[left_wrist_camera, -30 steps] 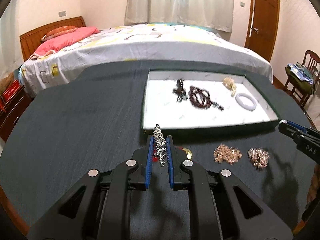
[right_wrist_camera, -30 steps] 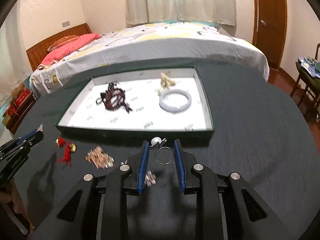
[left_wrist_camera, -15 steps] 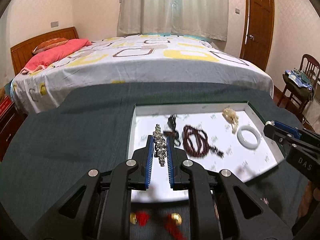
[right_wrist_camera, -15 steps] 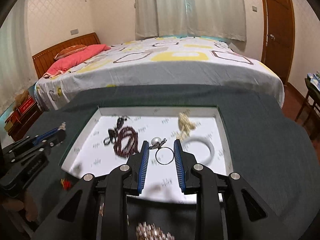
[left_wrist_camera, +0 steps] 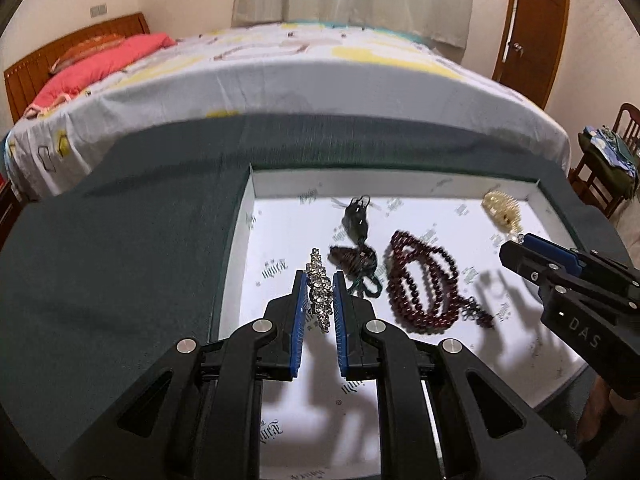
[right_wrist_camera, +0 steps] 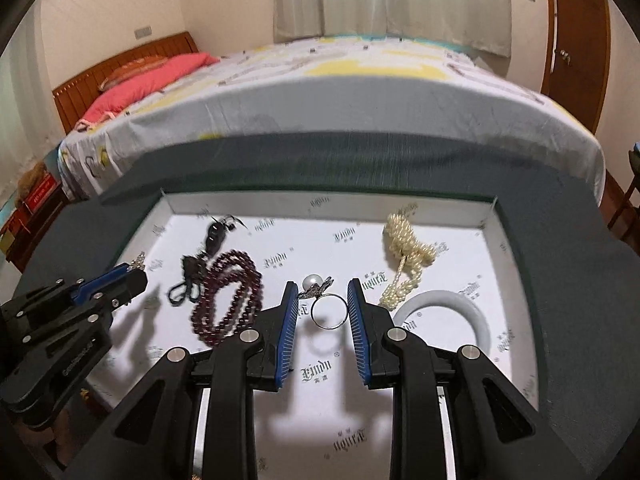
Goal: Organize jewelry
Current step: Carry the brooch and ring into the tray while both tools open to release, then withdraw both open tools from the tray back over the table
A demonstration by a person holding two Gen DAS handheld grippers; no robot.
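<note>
Jewelry already lies in the white tray (left_wrist_camera: pixel 248 216) at mid-frame of the left wrist view: a dark red bead strand (left_wrist_camera: pixel 420 280) at centre right and a dark pendant (left_wrist_camera: pixel 356 220) above it. The left gripper (left_wrist_camera: pixel 319 300) is clamped on a rhinestone piece (left_wrist_camera: pixel 318 292), hanging over the tray's bare lower left. Letting go too far left risks the piece landing on the tray wall or the desk (left_wrist_camera: pixel 120 260); too far right, tangling with the beads. The right gripper (left_wrist_camera: pixel 520 248) crowds the right edge

In the right wrist view, the right gripper (right_wrist_camera: pixel 323 312) pinches a pearl ring (right_wrist_camera: pixel 329 311) by its band; a thin hold, so it could twist free. A white bangle (right_wrist_camera: pixel 476 316) and pearl strand (right_wrist_camera: pixel 404 244) sit at right; open floor lies low centre
</note>
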